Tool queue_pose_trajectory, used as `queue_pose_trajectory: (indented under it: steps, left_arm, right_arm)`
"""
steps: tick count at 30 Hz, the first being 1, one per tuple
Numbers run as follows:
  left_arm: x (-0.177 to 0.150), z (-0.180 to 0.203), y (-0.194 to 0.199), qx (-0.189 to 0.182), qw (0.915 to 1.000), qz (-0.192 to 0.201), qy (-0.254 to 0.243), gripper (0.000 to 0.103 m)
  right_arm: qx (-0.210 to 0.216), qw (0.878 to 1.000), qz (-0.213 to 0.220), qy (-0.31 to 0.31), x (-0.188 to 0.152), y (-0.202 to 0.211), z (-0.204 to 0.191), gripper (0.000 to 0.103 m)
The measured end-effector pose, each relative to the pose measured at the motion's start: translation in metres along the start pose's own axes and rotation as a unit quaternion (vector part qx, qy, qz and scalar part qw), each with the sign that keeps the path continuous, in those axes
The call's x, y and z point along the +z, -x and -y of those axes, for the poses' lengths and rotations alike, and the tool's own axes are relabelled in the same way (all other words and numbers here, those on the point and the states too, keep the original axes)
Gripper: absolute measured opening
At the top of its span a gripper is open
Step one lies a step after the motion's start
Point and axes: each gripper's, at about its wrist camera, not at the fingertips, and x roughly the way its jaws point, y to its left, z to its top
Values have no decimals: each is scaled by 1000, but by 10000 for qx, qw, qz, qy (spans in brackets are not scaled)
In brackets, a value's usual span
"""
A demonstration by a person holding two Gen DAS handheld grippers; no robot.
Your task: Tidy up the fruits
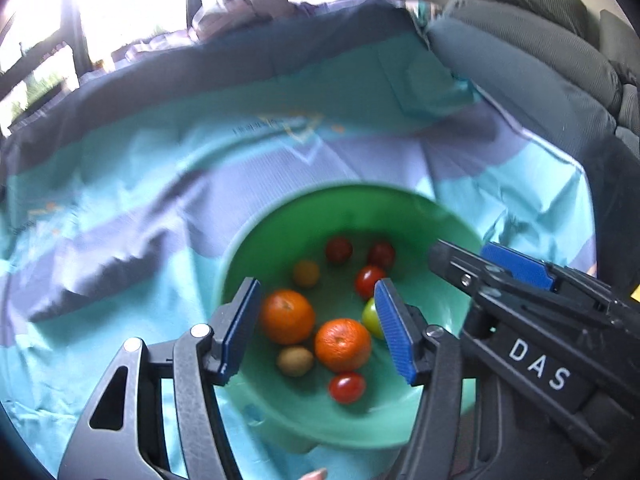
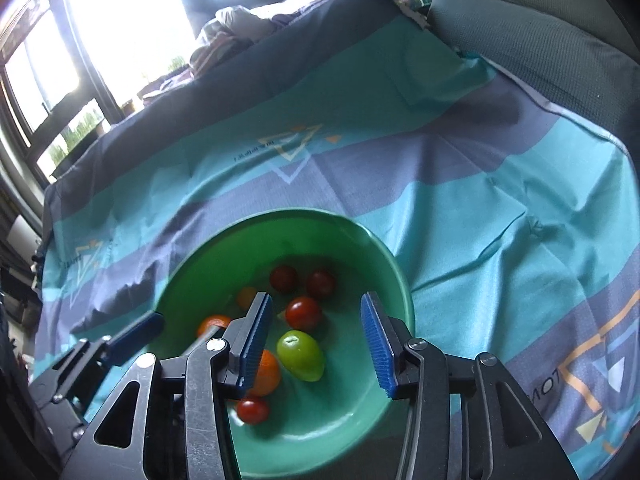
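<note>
Item: green bowl (image 1: 280, 216) on a striped cloth (image 2: 480, 200).
Contents: two oranges (image 1: 343, 345), a kiwi (image 1: 295, 360), a green fruit (image 2: 301, 355), several small red fruits (image 1: 347, 387).
No fruit shows loose on the cloth; gathering judged largely done.
Left gripper (image 1: 316, 330): fingers wide, empty, oranges beyond and between them.
Right gripper (image 2: 318, 344): fingers partly apart, empty, green fruit between and beyond.

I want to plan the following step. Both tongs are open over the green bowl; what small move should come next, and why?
Probably lift both tongs clear of the bowl. The left tongs and right tongs hold nothing, and all visible fruit already lies inside; the cloth shows none left.
</note>
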Motion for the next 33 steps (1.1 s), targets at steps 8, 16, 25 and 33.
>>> queue_pose_trajectory:
  steps: [8, 16, 25, 33]
  left_arm:
    - [1, -6, 44, -78, 9991, 401, 63, 59]
    - [0, -13, 42, -154, 9994, 201, 227, 59]
    - [-3, -14, 40, -104, 9995, 144, 272, 59]
    - [-6, -12, 37, -97, 9996, 74, 270, 59]
  right_arm:
    - [145, 9982, 568, 92, 2, 42, -13, 53]
    - [54, 9987, 492, 105, 1, 42, -14, 53]
    - [0, 9989, 441, 123, 0, 39, -14, 53]
    - [-24, 9990, 425, 127, 0, 39, -15, 53]
